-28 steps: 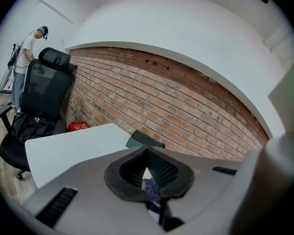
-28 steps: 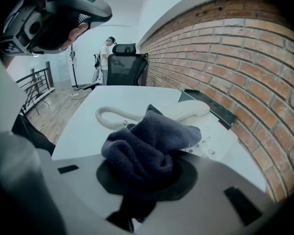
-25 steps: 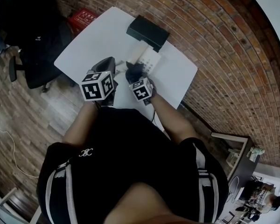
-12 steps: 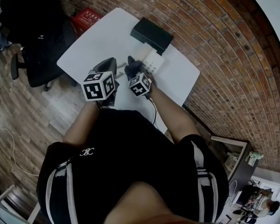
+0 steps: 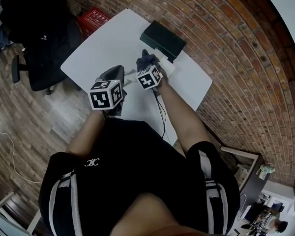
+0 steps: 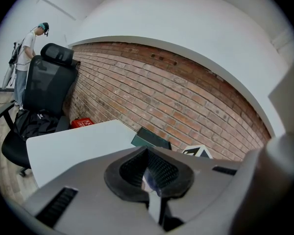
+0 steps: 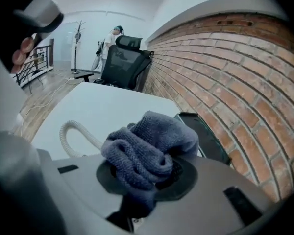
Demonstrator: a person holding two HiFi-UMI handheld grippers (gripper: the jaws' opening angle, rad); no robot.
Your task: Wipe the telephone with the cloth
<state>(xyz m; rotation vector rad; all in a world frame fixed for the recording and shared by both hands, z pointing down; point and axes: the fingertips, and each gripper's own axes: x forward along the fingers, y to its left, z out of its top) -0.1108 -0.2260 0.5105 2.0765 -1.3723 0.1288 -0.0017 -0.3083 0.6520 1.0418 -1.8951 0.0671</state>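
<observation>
**Desk** (image 5: 113,38): white top, upper centre of the head view, set against a brick wall (image 5: 226,48).

**Telephone** (image 5: 167,69): white, on the desk just below a black box (image 5: 162,39). It is mostly covered by the cloth and the right gripper, so only a pale strip shows at the cloth's right edge. Its coiled cord (image 7: 76,133) lies on the desk at the left of the right gripper view.

**Cloth** (image 7: 147,151): blue-grey knit, bunched into thick folds. In the head view it is a dark wad (image 5: 146,59) at the telephone's left side. Whether it touches the telephone cannot be told.

**Right gripper** (image 5: 148,69): fingers (image 7: 183,177) clamped on the cloth, which bulges up and out between them. The marker cube is at centre frame, and the black box (image 7: 206,136) lies just beyond the cloth.

**Left gripper** (image 5: 116,70): over the near part of the desk, left of the right gripper and apart from the telephone. The fingers (image 6: 130,173) are drawn close, leaving only a thin slit, and nothing is gripped.

**Surroundings:**
- Red crate (image 5: 93,19) on the floor beyond the desk's far left corner.
- Black office chair (image 5: 39,48) on the wooden floor at the left.
- A person (image 6: 27,58) standing behind the chair, upper left of the left gripper view.
</observation>
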